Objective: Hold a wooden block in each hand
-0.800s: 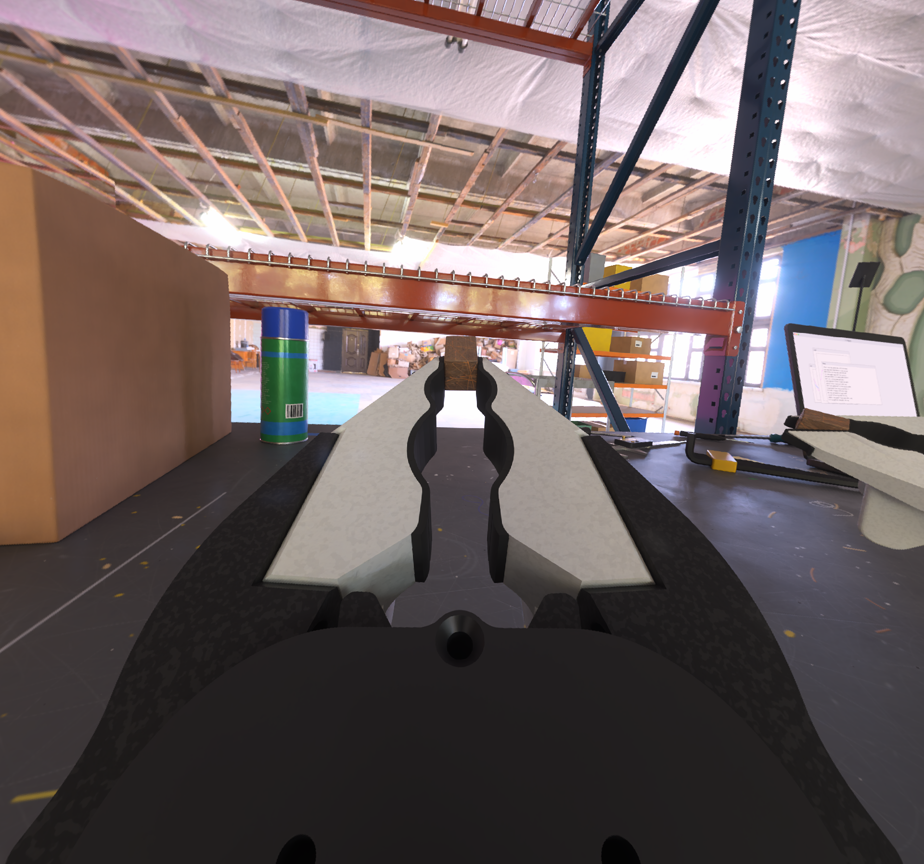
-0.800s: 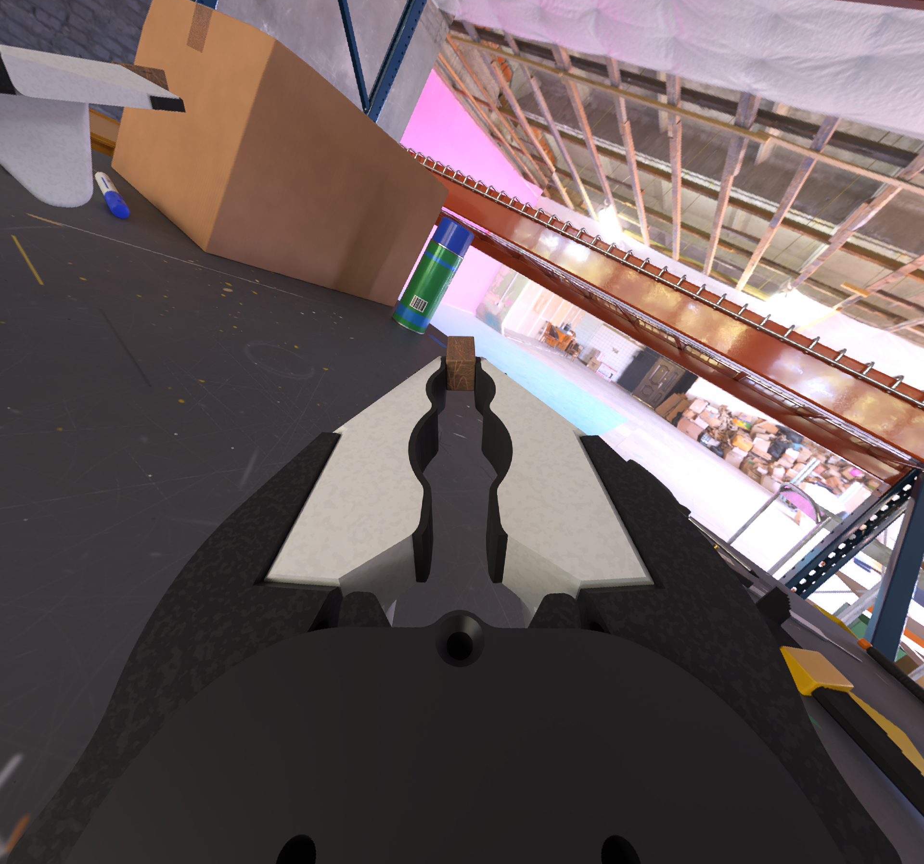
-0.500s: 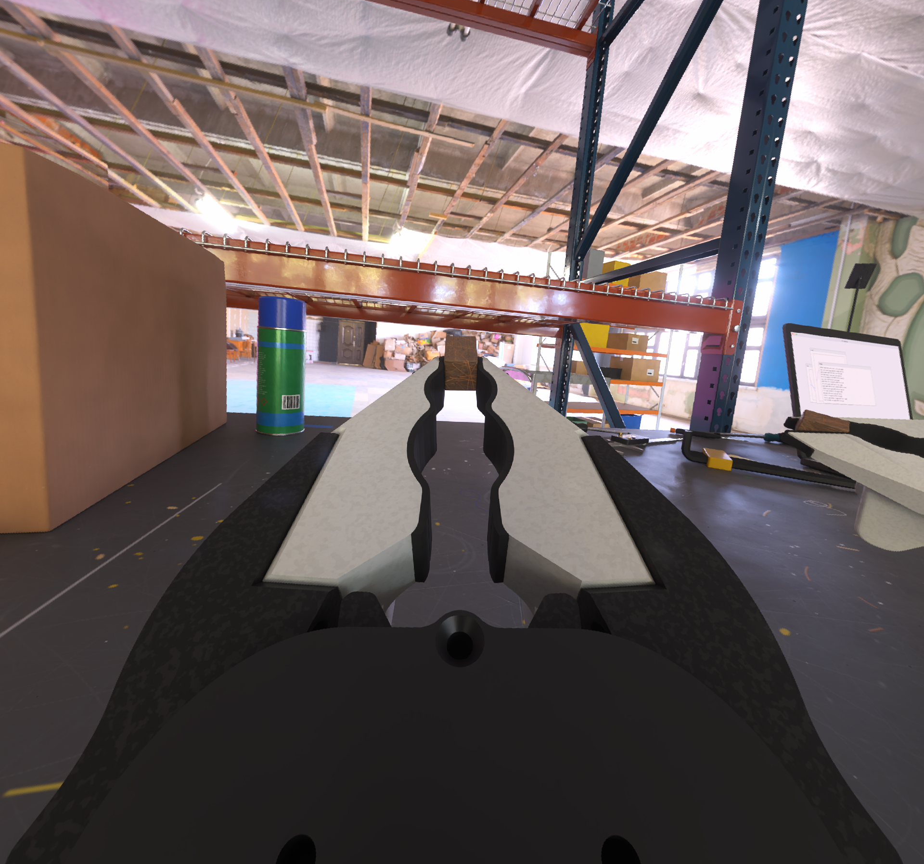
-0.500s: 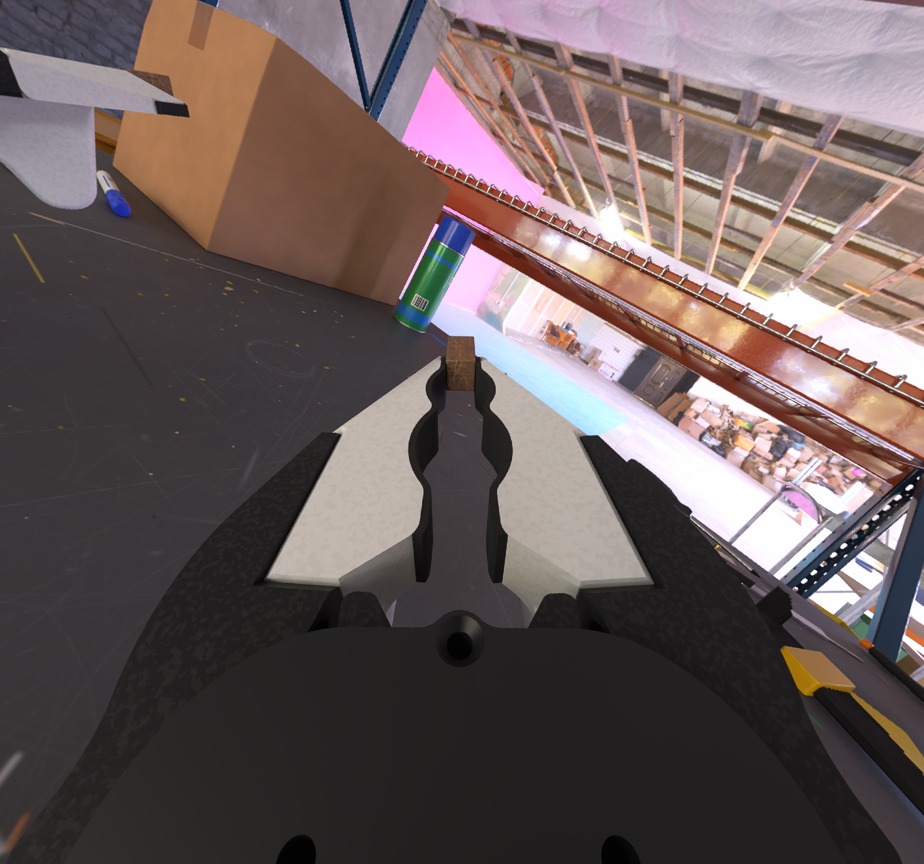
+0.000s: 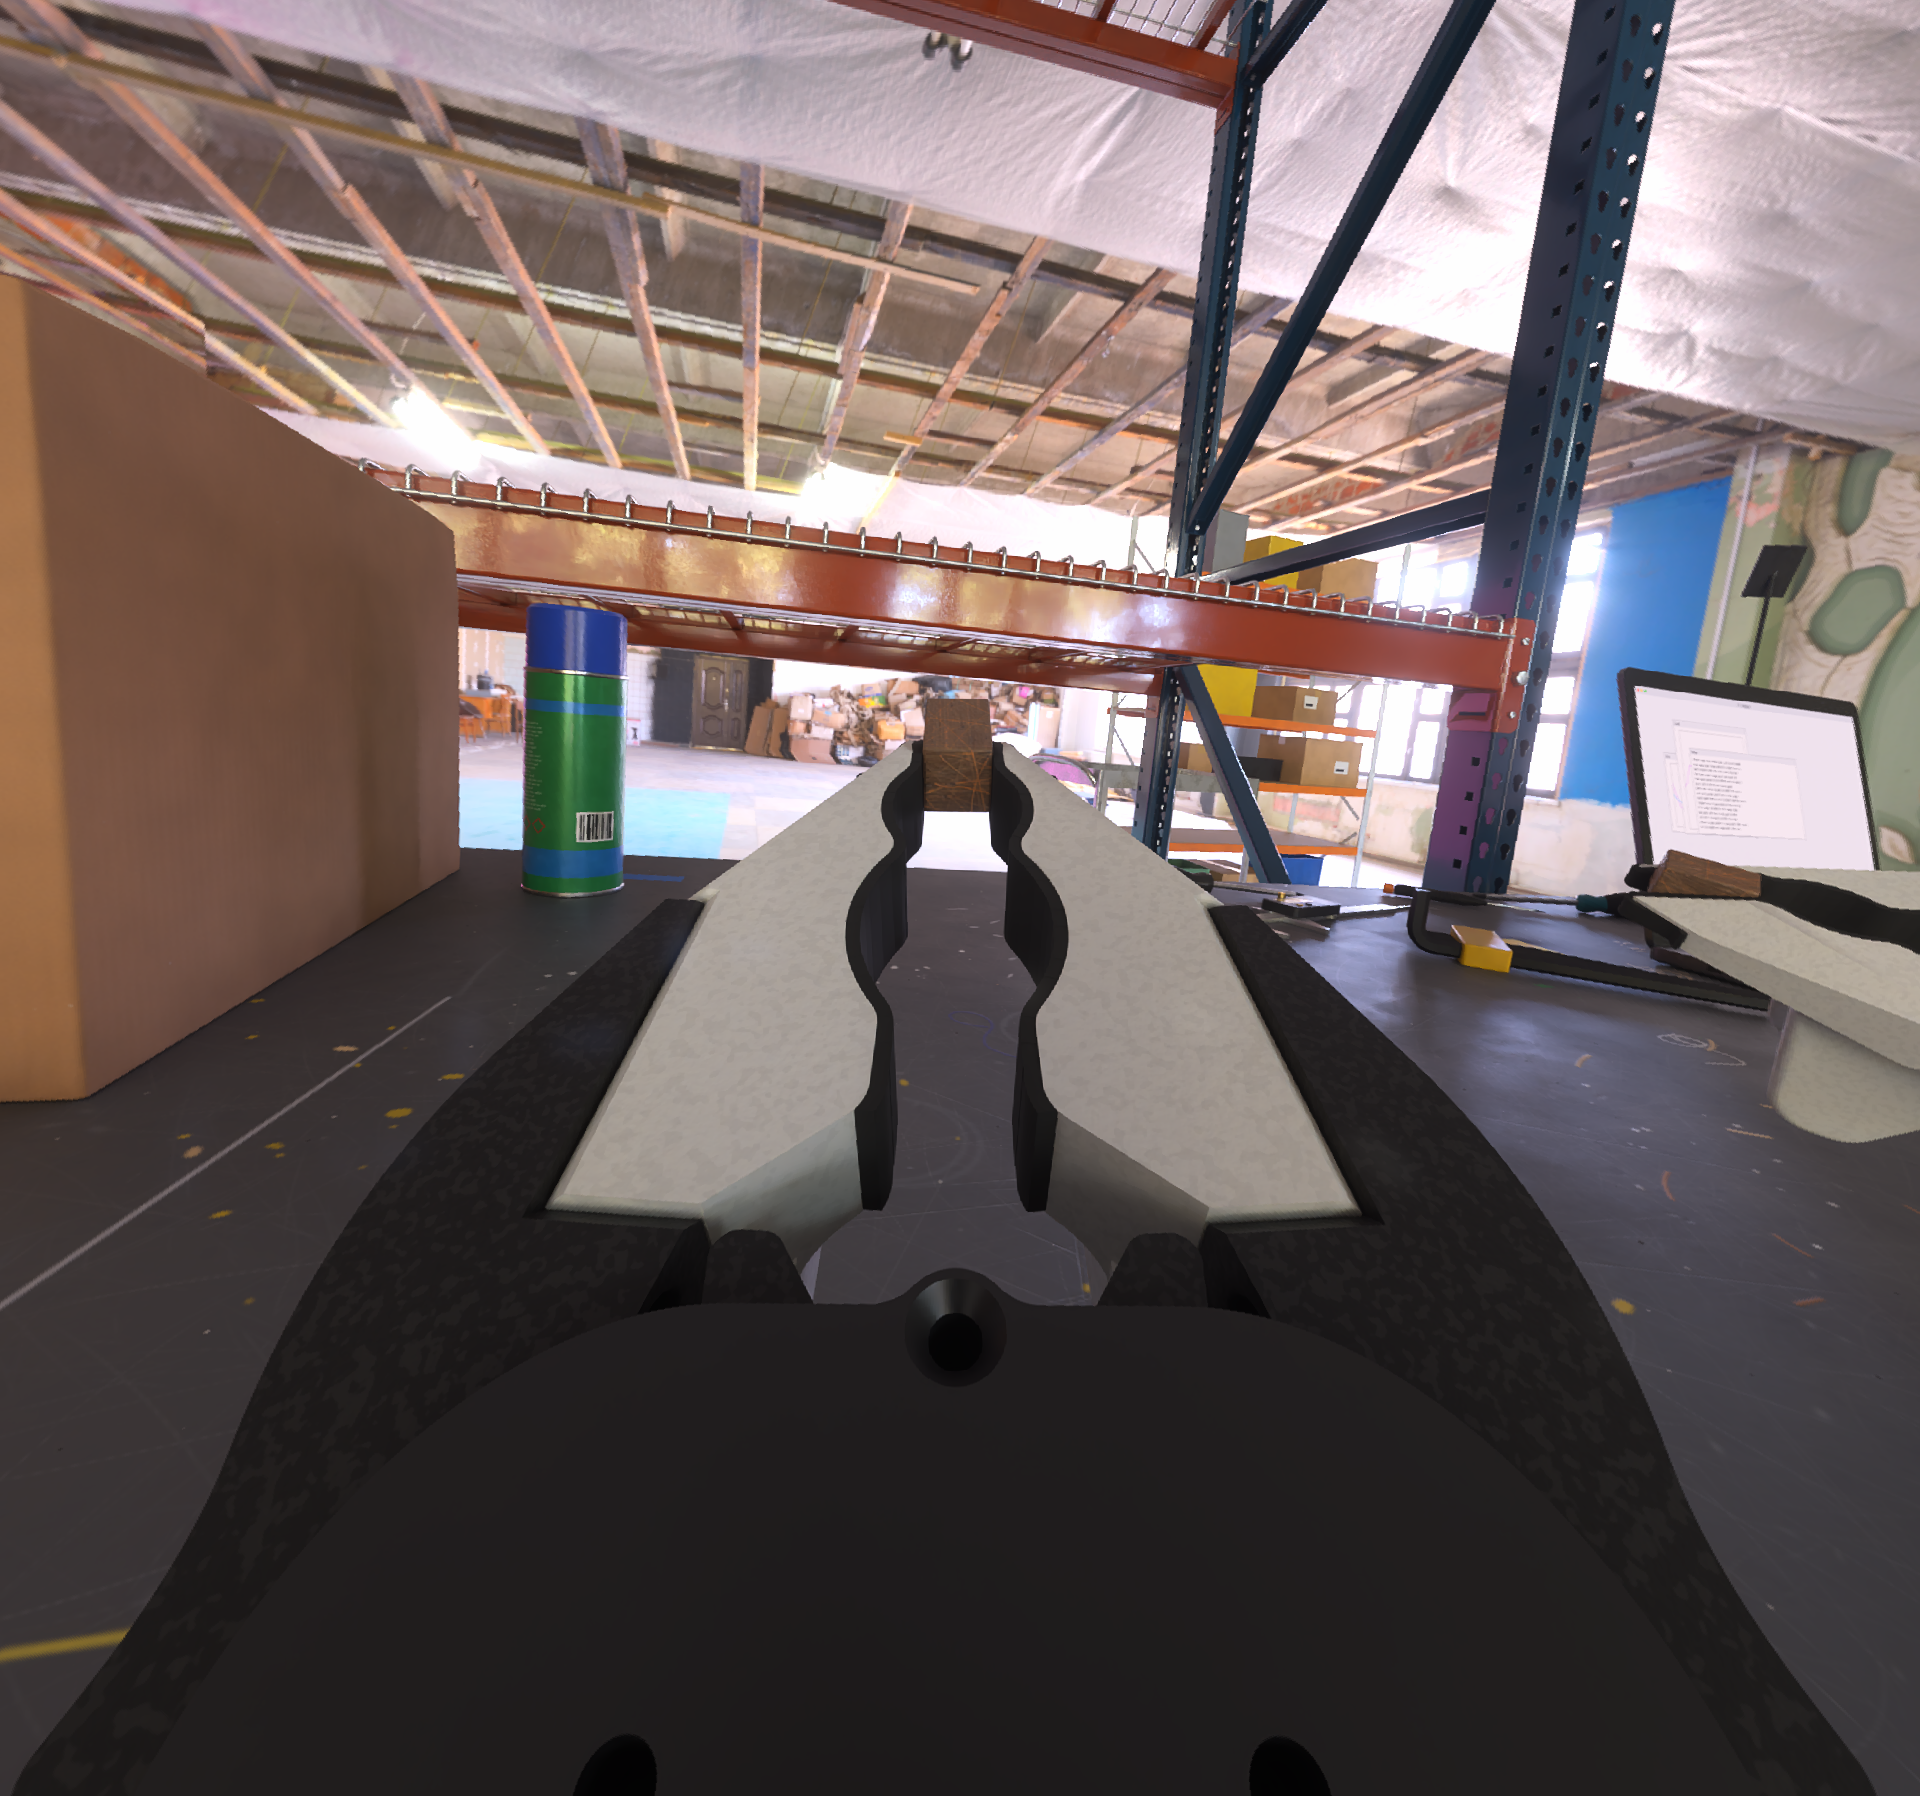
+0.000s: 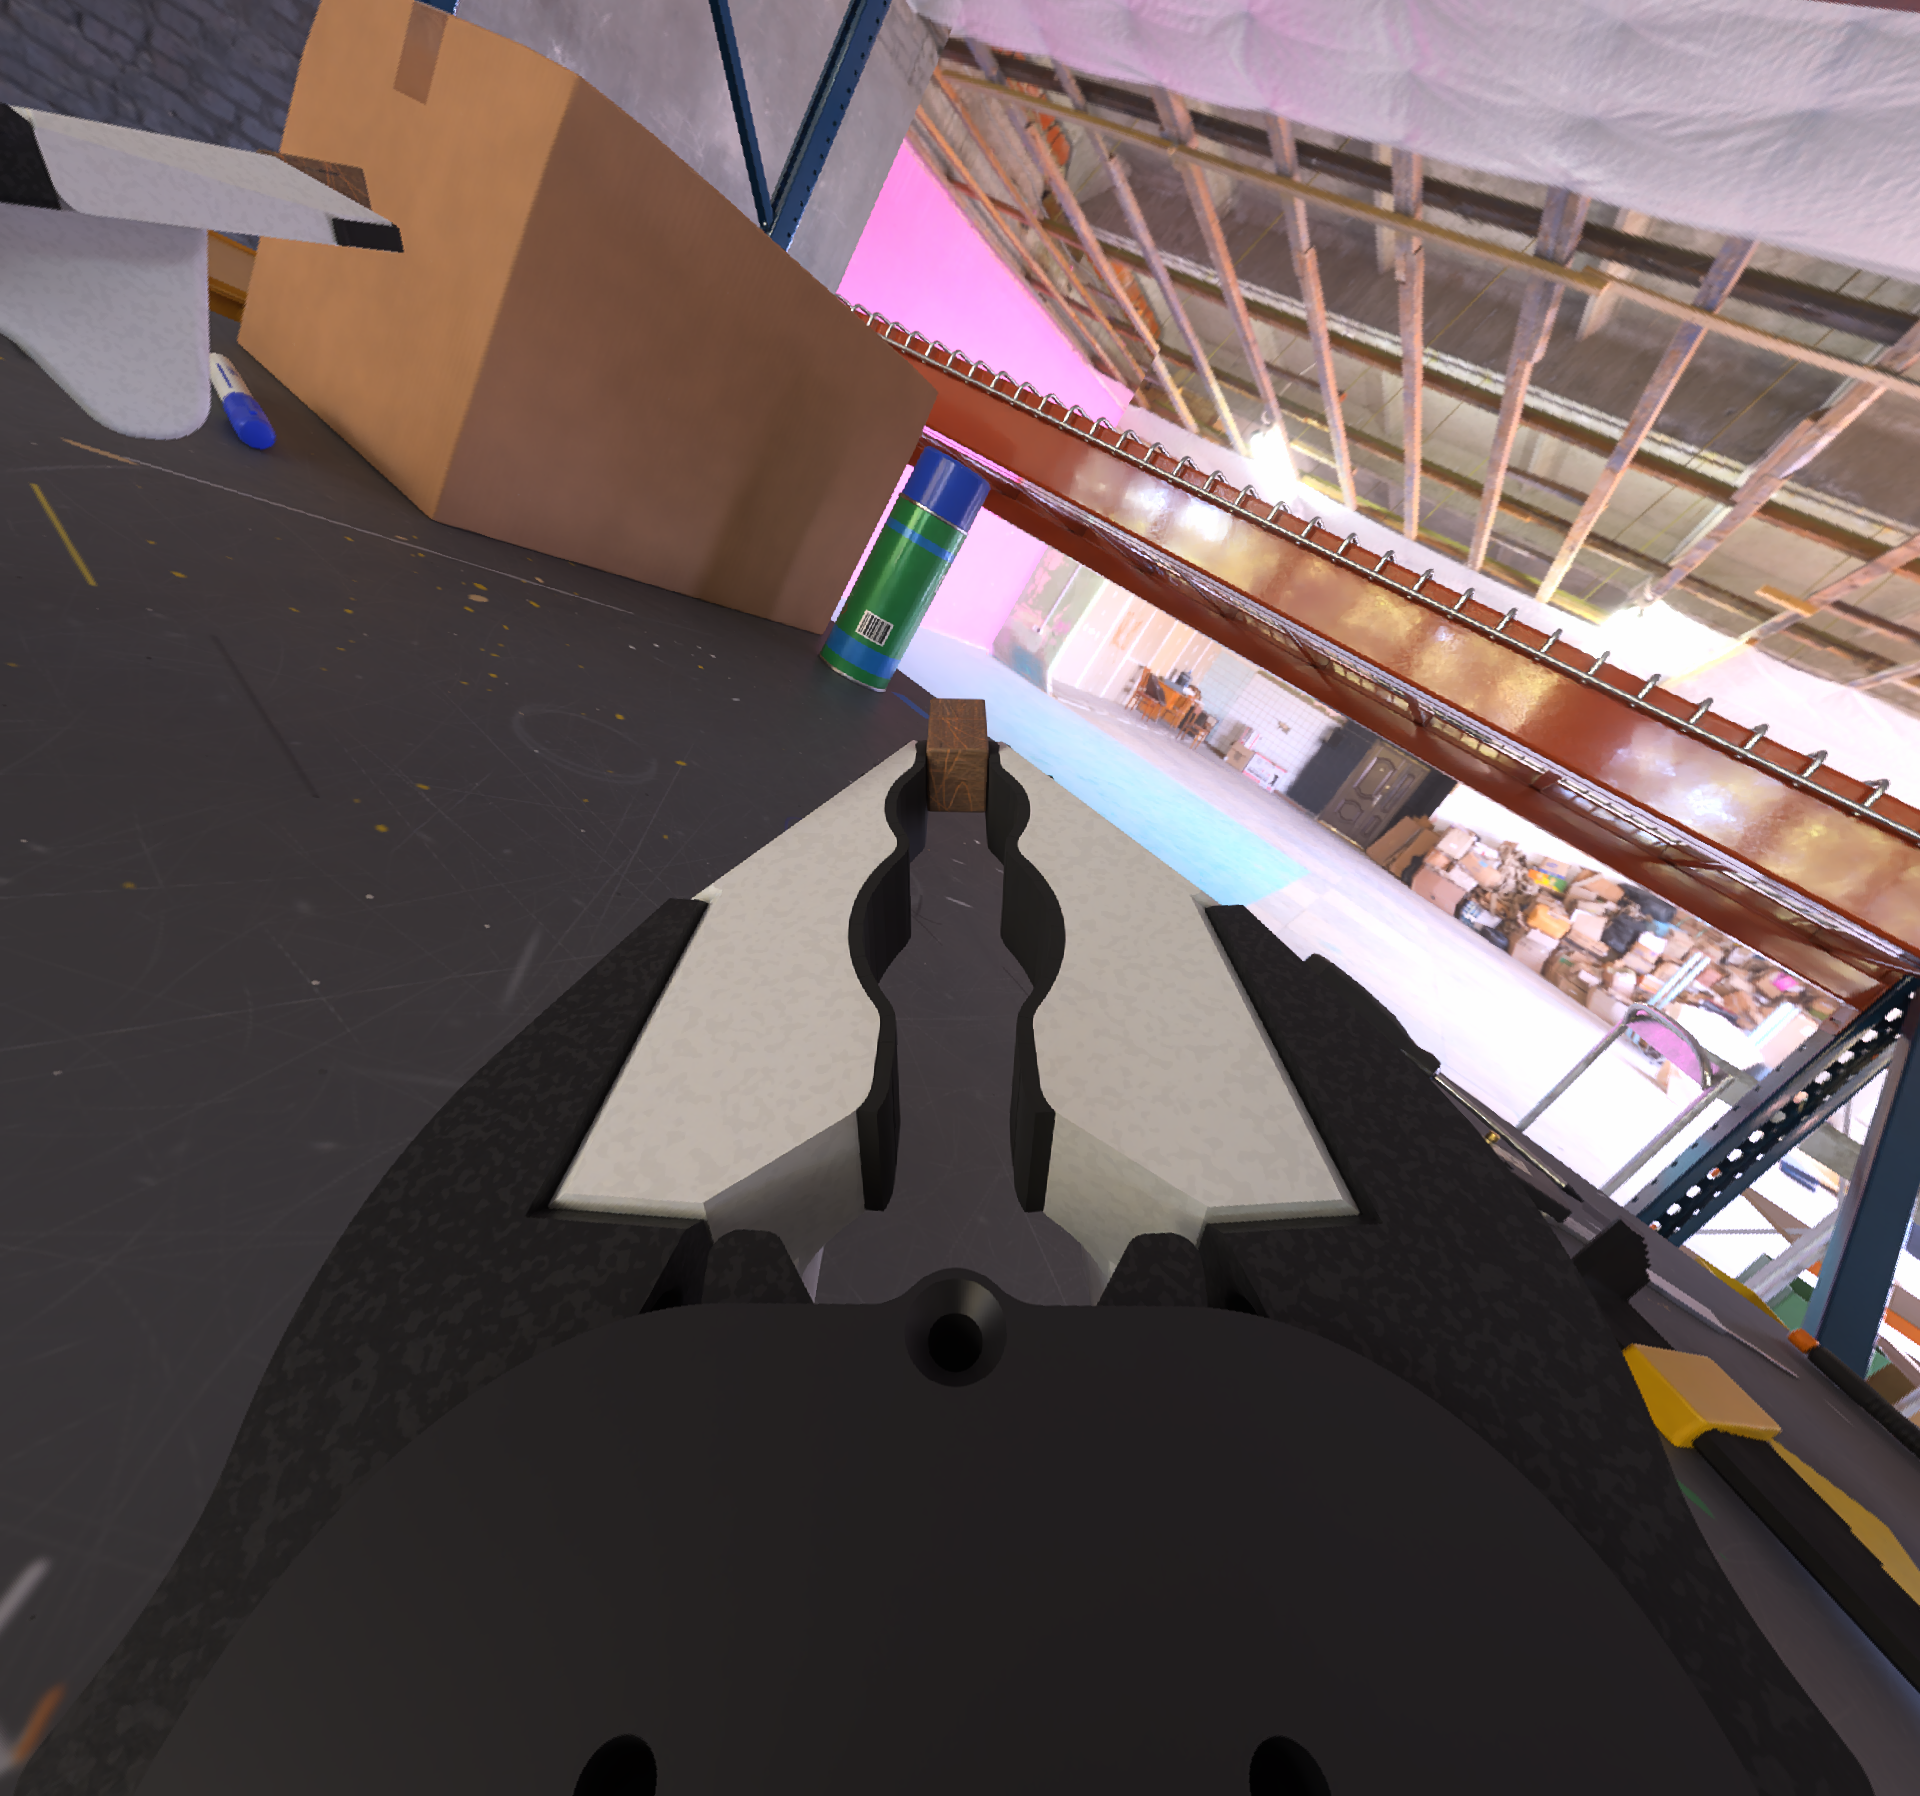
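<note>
Because each wooden block is pinched only at the very fingertips, a slip is the main risk. The left gripper (image 5: 957,759) clamps its block (image 5: 957,754) clear of the tabletop (image 5: 312,1175); the right gripper (image 6: 956,759) clamps the other block (image 6: 956,754) the same way, tilted. With so little finger overlap, a jolt, a twist or slackened pressure could drop either one, and the two grippers could collide if brought together. As for writing, the green spray can (image 5: 575,754) beside the cardboard box (image 5: 208,707) carries a barcode, and the laptop (image 5: 1756,780) screen shows text too small to read.
</note>
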Robot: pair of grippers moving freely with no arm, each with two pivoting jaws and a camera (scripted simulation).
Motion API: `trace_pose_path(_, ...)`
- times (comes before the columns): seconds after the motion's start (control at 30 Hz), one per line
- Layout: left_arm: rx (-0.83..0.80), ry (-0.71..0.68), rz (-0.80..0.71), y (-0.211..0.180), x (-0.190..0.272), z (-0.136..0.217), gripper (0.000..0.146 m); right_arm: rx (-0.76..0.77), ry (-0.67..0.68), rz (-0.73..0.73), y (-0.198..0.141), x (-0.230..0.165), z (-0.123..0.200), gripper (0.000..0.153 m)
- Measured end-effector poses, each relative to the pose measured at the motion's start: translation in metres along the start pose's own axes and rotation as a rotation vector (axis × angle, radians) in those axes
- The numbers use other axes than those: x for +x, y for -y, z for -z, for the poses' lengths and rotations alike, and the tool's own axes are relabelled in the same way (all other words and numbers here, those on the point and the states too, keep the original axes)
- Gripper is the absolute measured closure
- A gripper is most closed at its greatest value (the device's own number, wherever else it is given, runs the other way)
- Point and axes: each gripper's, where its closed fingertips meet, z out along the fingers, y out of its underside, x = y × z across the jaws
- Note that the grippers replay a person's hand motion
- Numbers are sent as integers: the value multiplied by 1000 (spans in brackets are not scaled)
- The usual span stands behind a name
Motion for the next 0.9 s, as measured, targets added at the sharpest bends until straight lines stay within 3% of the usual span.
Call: trace_pose_path(0.9, -7, -8, 7, -2, 0, -1, 135, -3, 7, 1, -1, -1, 0, 143)
